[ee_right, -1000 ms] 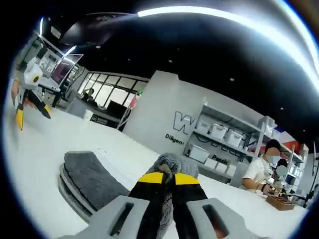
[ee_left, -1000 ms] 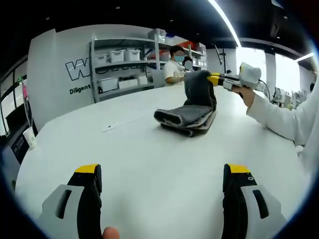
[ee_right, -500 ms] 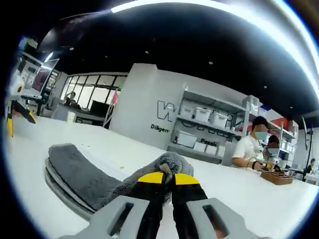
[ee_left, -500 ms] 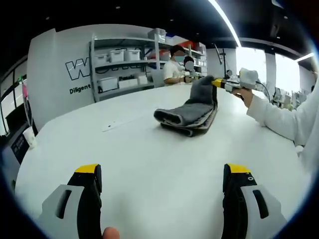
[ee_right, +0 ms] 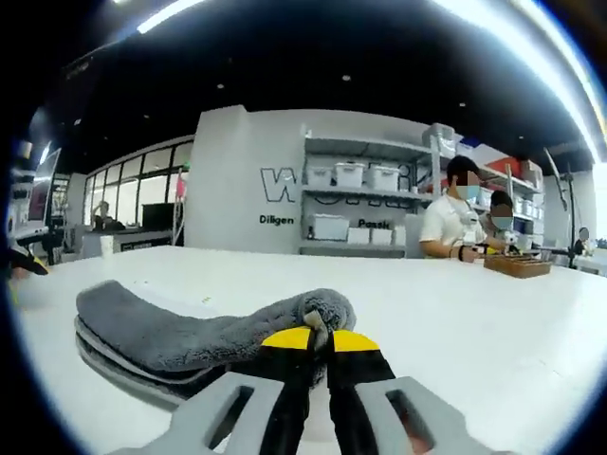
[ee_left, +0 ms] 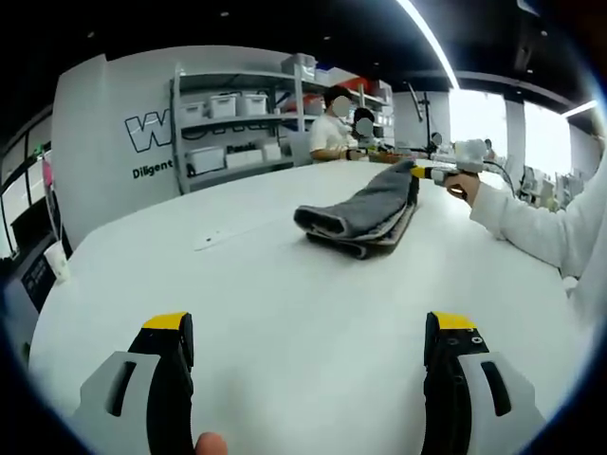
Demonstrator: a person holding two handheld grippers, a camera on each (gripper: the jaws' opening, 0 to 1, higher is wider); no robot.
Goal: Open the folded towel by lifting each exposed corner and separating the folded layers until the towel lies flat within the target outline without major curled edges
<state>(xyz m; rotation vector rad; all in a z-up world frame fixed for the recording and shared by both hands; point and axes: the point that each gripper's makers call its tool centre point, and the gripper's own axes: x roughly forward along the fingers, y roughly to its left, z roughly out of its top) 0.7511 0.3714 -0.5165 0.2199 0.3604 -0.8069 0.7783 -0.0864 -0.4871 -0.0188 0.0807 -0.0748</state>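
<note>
A grey folded towel (ee_left: 363,216) lies in several layers on the white table (ee_left: 285,303), far ahead in the left gripper view. My right gripper (ee_right: 318,338) is shut on the towel's (ee_right: 199,332) top-layer corner, drawn out low over the table. The same gripper (ee_left: 424,173), held by a white-sleeved hand, appears at the towel's right end in the left gripper view. My left gripper (ee_left: 308,327) stands open near the table's front, well short of the towel, with nothing between its jaws.
Shelves with white bins (ee_left: 237,128) line the far wall. Two people (ee_right: 455,223) sit at the table's far side by a wooden tray (ee_right: 517,265). A white cup (ee_left: 57,261) stands at the table's left edge. A sleeve (ee_left: 541,232) reaches in from the right.
My right gripper has lowered and pulled the held corner outward, so the raised top layer now stretches low over the table. The left gripper has stayed still.
</note>
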